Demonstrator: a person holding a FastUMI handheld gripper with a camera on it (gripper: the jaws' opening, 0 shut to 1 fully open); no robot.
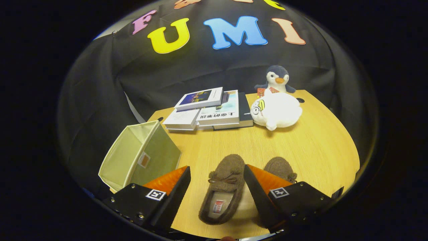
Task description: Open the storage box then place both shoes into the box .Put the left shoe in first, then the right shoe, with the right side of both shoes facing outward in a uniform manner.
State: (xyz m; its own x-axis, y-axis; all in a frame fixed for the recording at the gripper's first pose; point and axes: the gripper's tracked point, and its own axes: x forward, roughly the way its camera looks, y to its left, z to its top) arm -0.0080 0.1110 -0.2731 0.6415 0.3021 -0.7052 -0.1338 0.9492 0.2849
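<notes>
Two brown fuzzy slippers lie side by side on the wooden table (317,147), toes pointing away. The left shoe (224,187) sits in the gap between my fingers, with its pale lining and a label showing. The right shoe (281,169) is partly hidden behind my right finger. My gripper (217,174) is open, hovering over the left shoe, and neither finger touches it. The storage box (140,157), a pale green fabric bin, stands open-topped just left of my left finger, at the table's left edge.
A pile of books (209,108) lies at the far side of the table. To their right rests a white plush toy (276,112), and a penguin plush (277,78) stands behind it. Bare tabletop stretches between the shoes and the books.
</notes>
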